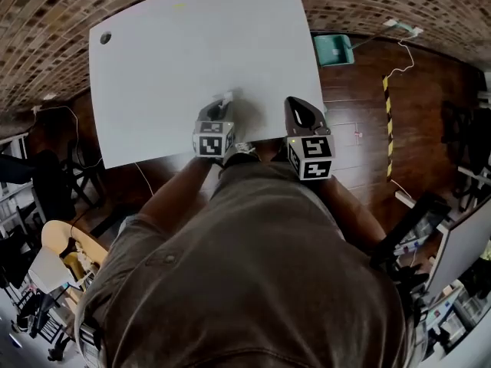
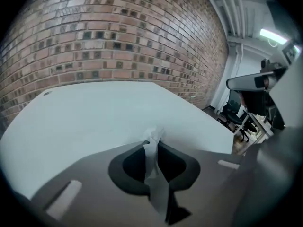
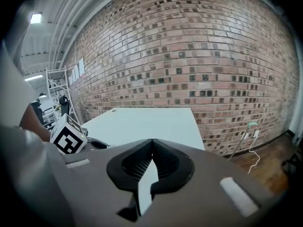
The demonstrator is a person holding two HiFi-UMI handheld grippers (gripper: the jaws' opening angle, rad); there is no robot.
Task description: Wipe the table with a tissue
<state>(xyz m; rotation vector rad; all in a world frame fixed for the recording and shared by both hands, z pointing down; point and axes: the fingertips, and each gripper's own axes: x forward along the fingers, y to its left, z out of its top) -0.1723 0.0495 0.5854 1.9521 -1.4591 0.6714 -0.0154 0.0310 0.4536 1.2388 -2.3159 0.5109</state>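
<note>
The white table (image 1: 192, 52) fills the upper middle of the head view. My left gripper (image 1: 221, 107) hovers at its near edge, shut on a crumpled white tissue (image 1: 227, 98) that pokes out past the jaw tips. In the left gripper view the tissue (image 2: 152, 157) stands pinched upright between the dark jaws of the left gripper (image 2: 152, 143), with the table (image 2: 94, 112) beyond. My right gripper (image 1: 298, 104) is over the table's near right corner, a short way right of the left one. Its jaws in the right gripper view (image 3: 152, 142) meet at the tips with nothing held.
A round cable hole (image 1: 105, 37) is in the table's far left corner. On the wood floor to the right are a green bin (image 1: 334, 48), a white cable with power strip (image 1: 403, 29) and a yellow-black strip (image 1: 386, 83). A brick wall (image 3: 189, 56) stands behind the table.
</note>
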